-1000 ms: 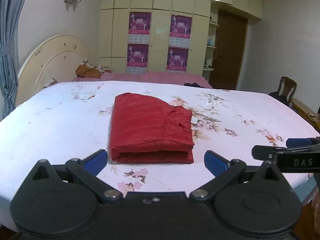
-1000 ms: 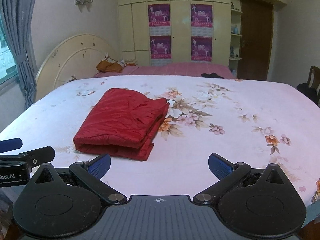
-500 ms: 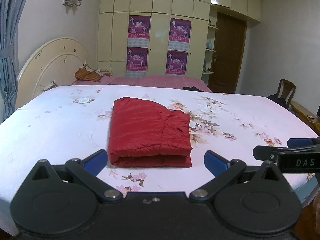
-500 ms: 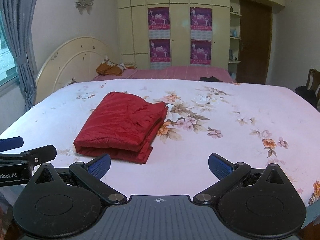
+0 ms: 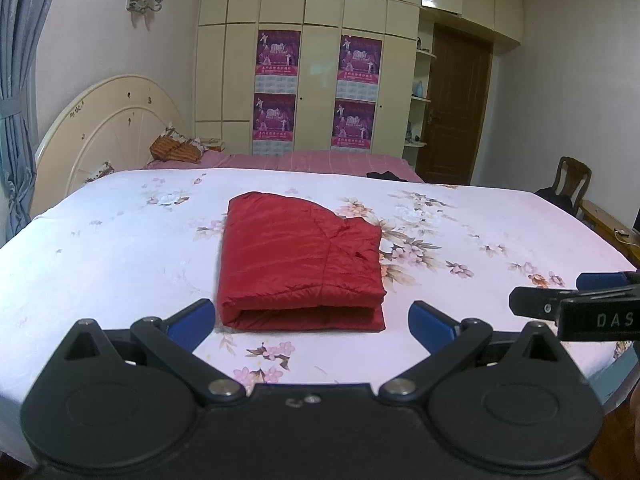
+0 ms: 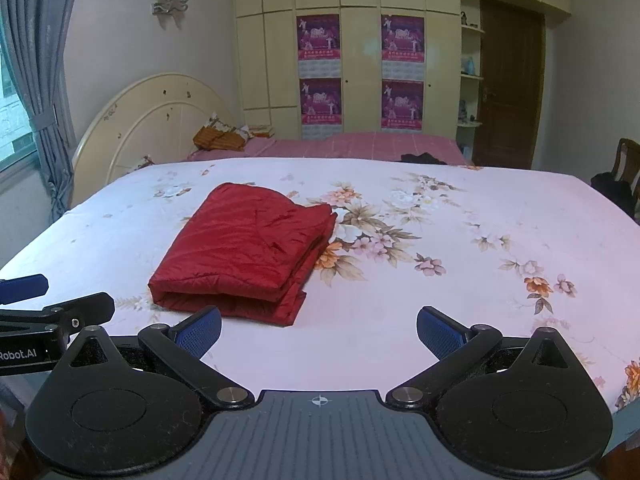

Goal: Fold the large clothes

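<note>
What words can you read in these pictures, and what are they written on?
"DAS": on the right gripper, cut off by the frame edge in the left wrist view.
"Robot.AI": on the left gripper, cut off in the right wrist view.
Purple posters on the wardrobe: print too small to read.

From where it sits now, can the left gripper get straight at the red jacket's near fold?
Probably yes. The left gripper is open and empty, and the folded red jacket lies just ahead on the floral bedsheet. Nothing stands between them; the right gripper is off to the side.

bedsheet [image 5: 120, 264] open (jacket [image 5: 300, 256] central)
</note>
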Motion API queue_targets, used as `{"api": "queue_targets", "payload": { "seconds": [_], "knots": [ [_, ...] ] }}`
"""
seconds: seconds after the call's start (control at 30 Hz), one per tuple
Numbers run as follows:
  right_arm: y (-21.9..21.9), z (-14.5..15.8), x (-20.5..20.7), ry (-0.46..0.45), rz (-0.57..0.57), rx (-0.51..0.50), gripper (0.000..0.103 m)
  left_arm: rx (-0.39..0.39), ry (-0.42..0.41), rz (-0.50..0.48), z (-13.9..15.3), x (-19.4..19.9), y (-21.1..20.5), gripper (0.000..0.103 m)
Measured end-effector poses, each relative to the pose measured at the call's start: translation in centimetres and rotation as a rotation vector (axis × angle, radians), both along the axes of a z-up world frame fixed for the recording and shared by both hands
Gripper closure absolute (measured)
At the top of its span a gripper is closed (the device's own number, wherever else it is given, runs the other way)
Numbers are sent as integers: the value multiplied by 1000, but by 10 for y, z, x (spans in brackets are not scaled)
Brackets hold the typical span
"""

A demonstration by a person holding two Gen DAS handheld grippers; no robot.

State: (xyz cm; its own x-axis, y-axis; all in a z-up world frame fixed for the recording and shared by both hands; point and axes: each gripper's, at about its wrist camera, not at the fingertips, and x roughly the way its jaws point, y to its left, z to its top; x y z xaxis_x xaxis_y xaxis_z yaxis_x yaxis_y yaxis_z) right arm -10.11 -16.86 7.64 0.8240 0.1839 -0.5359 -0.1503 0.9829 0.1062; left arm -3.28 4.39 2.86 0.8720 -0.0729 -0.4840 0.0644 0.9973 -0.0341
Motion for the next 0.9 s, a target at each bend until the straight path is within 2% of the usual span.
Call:
{"api": "queue_targets", "payload": {
  "seconds": [0.9],
  "knots": [
    [0,2,-2,-7,0,-2,0,2,-8,-14,0,2,-2,0]
  ]
}}
